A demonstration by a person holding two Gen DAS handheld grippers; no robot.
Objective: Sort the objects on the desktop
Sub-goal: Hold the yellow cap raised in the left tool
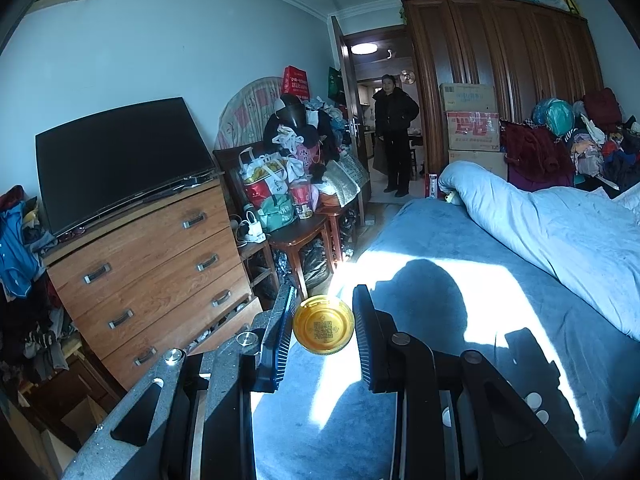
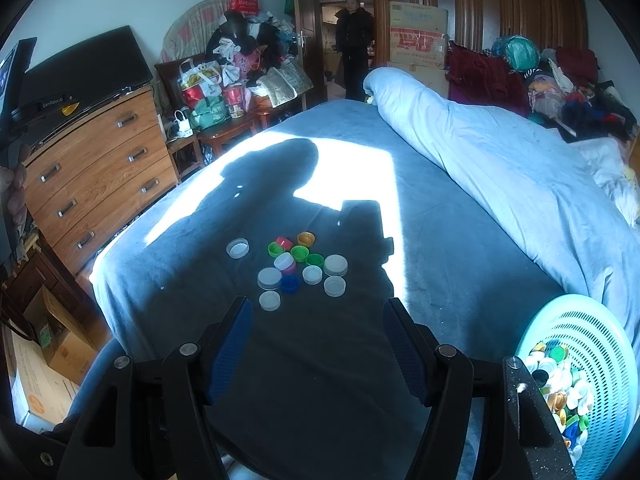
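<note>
- Left gripper [image 1: 323,326] pinches a round gold cap [image 1: 323,328] between ribbed pads.
- Right gripper [image 2: 316,340] gapes empty; plastic caps [image 2: 296,266] cluster ahead on plush bed [image 2: 360,320], perforated basket [image 2: 592,356] rightward.

Blue bed [image 2: 320,360] – loose bottle caps [image 2: 296,266], folded duvet [image 2: 500,168], cap-filled basket [image 2: 600,344].

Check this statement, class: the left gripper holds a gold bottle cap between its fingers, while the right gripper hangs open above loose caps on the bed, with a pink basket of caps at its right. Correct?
Not quite. The basket is light blue, not pink, as the right wrist view shows. Otherwise correct: the left gripper holds the gold bottle cap, and the right gripper hangs open above the loose caps on the bed.
</note>
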